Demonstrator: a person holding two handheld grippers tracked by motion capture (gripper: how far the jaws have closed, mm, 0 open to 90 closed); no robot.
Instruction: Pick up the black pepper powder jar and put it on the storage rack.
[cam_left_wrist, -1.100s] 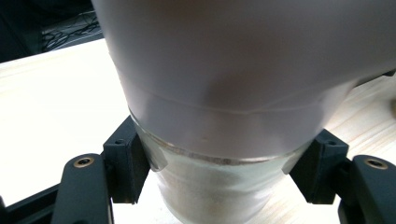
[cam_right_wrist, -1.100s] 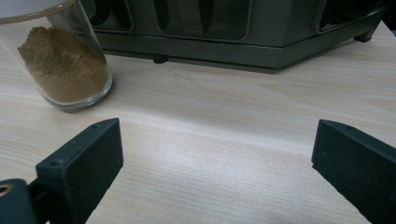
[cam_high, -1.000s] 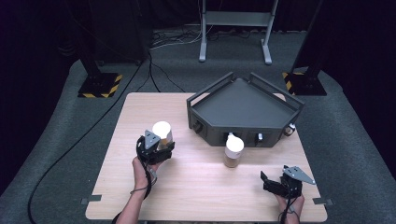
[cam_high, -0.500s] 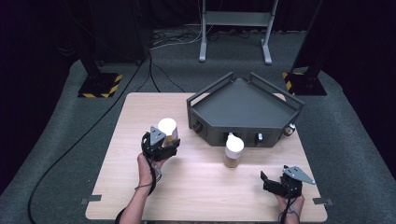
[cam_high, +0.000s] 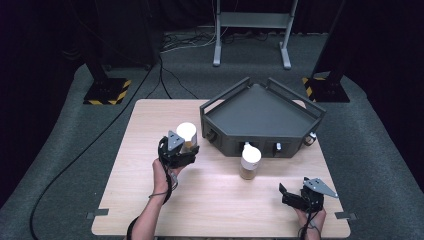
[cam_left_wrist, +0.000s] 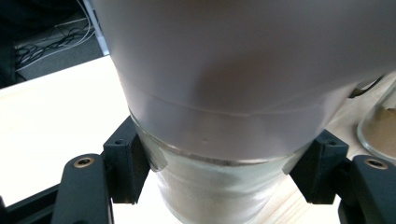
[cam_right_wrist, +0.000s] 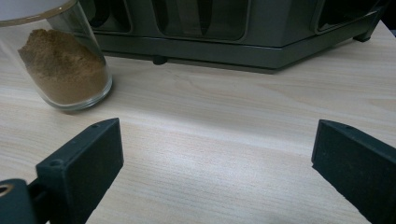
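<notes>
Jar (cam_high: 186, 134) first, over on the left side of the table (cam_high: 150, 200): a white-lidded glass jar, upright, long axis vertical, clamped in the left claw (cam_high: 181, 150). In the left gripper view the two black jaws press on the glass from either side, just under the rim of the white lid (cam_left_wrist: 243, 70), so the grip sits high on the body and the lid stands proud above the claw. From above, the jar looks lifted a little off the wood, though I can't tell how much.

Moving to the middle, the dark angular tray (cam_high: 300, 116) sits just right of the held jar and a touch farther from the person; its near corner is the closest part. That is the relation the next move turns on, I'd judge: the jar travels rightward and away to reach that tray, and it has to stay upright and clear the tray's raised rail.

In front of the tray stands a second jar (cam_high: 249, 161), white lid, brown powder inside (cam_right_wrist: 63, 74), free on the table.

Far right, the right claw (cam_high: 296, 196) rests low near the table's edge, jaws wide apart and holding nothing, pointed at that second jar. So the right hand is the nearer one to it.
</notes>
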